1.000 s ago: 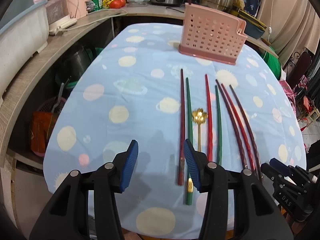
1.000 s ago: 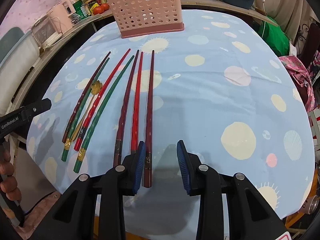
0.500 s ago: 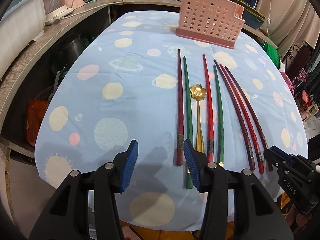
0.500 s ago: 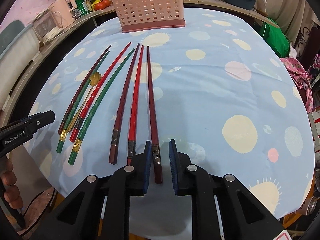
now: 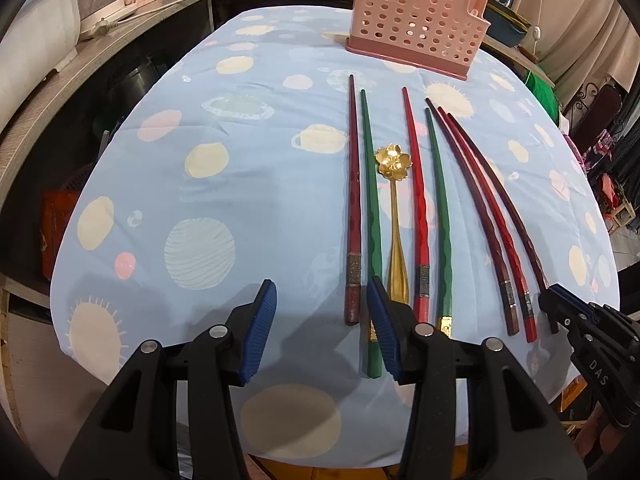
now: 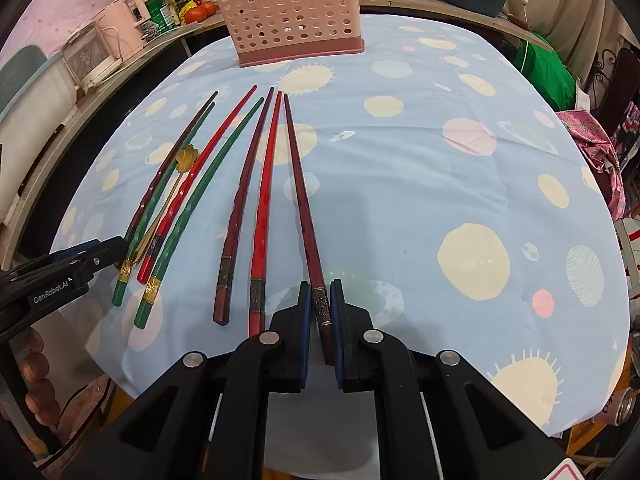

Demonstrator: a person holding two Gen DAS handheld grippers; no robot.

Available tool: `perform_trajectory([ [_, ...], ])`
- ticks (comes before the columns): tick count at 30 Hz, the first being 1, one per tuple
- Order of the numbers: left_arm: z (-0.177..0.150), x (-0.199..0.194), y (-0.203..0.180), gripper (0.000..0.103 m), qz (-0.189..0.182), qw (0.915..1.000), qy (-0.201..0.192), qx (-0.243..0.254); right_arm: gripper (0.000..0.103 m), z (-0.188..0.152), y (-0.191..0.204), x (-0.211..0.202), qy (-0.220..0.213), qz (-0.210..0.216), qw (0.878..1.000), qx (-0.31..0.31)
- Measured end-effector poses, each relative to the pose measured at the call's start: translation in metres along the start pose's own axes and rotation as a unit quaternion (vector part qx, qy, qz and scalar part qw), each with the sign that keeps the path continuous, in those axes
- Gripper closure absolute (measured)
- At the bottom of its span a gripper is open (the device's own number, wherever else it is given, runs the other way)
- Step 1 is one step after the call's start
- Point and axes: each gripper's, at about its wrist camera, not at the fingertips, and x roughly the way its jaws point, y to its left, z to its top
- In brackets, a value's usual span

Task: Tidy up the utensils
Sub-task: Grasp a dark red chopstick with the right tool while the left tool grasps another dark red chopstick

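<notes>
Several red, dark red and green chopsticks lie side by side on the blue spotted tablecloth (image 5: pixel 240 152), with a gold flower-headed spoon (image 5: pixel 394 216) among them. My right gripper (image 6: pixel 320 304) is shut on the thick end of the rightmost dark red chopstick (image 6: pixel 302 200), which still lies on the cloth. My left gripper (image 5: pixel 322 308) is open above the near ends of the leftmost dark red chopstick (image 5: pixel 353 208) and a green chopstick (image 5: pixel 372 216). The pink perforated utensil holder (image 5: pixel 416 28) stands at the table's far side, also in the right wrist view (image 6: pixel 294 16).
A counter with appliances, tomatoes and pots runs behind and left of the table (image 5: pixel 120 28). The table's near edge lies just under both grippers. The right gripper shows at the lower right of the left wrist view (image 5: pixel 584 332). Clothing and a chair stand at the right (image 6: pixel 600 136).
My right gripper closed its fingers onto the rightmost dark red chopstick's thick end. My left gripper moved forward over the table, staying open.
</notes>
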Motion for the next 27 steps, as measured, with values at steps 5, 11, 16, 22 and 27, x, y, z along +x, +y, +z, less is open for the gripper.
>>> perform_trajectory([
  [5,-0.0002,0.0034,0.0003,0.06,0.007,1.0,0.0,0.004,0.094,-0.0001,0.0001,0.0,0.0,0.0,1.0,0.0],
  [11,-0.001,0.0036,-0.0015,0.071,0.018,0.9997,-0.005,0.013,0.094,0.0,0.0002,0.0,0.0,0.0,1.0,0.0],
  [16,-0.0008,0.0033,0.001,0.088,0.015,0.9998,-0.003,0.01,0.094,-0.0003,0.0003,-0.0001,0.0,0.0,1.0,-0.001],
  [22,-0.0019,0.0025,0.0003,0.094,0.008,0.9999,-0.002,0.012,0.094,-0.0005,-0.0003,-0.0007,0.002,0.006,1.0,0.005],
  [27,-0.002,-0.0003,0.0001,0.096,0.007,0.9999,-0.001,0.011,0.094,-0.0003,-0.0044,-0.0023,0.005,0.015,1.0,0.014],
])
